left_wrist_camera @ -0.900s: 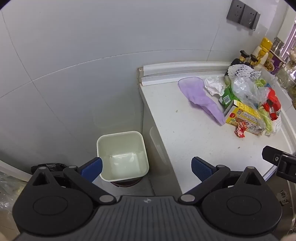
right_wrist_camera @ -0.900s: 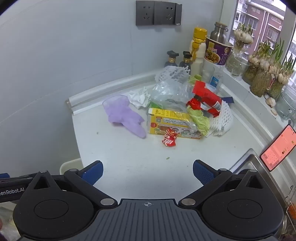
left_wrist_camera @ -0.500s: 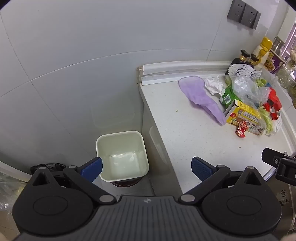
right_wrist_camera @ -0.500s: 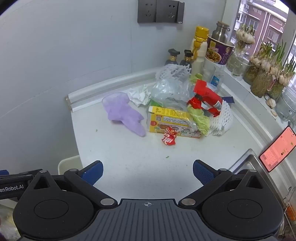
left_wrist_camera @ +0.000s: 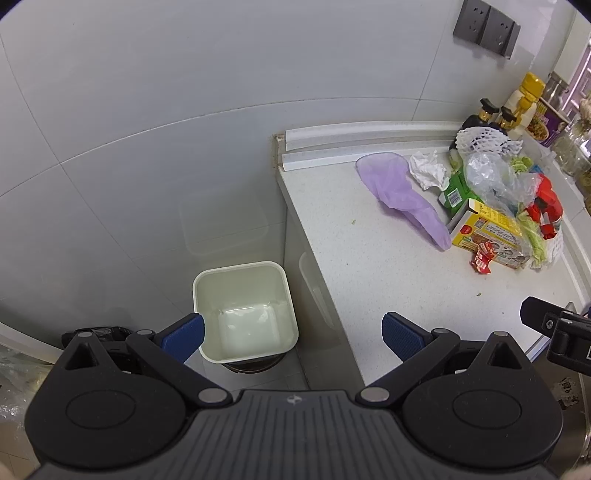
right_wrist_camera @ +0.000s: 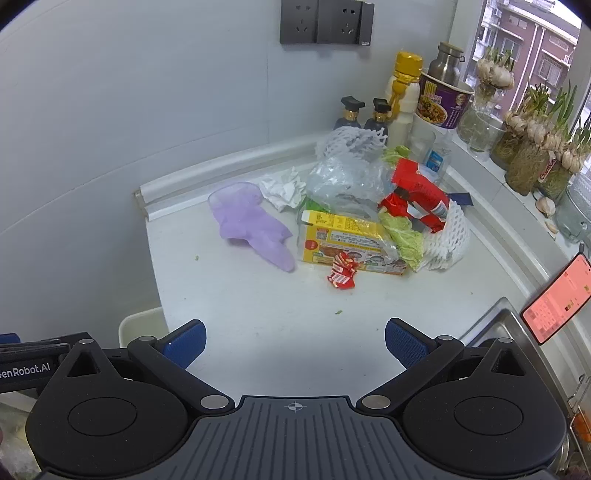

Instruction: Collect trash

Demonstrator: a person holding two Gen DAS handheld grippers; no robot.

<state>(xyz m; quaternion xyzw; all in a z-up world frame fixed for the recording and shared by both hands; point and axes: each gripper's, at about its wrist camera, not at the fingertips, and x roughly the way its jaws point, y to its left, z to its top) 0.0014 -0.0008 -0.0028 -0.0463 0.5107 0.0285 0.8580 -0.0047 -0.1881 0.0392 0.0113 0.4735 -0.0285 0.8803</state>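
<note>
A heap of trash lies at the back of the white counter: a purple glove, crumpled white paper, a clear plastic bag, a yellow carton, a small red wrapper, a red packet and white foam netting. An empty cream bin stands on the floor left of the counter. My left gripper hangs open above the bin and the counter's corner. My right gripper is open over the counter's front, well short of the heap.
Bottles, a noodle cup and jars of sprouting bulbs line the back and the windowsill. A phone with a lit screen leans by the sink at right. Wall sockets sit above.
The right wrist view has shifted slightly, with the heap now a little lower and further left in frame. The left gripper has hardly moved. Both stay open.
</note>
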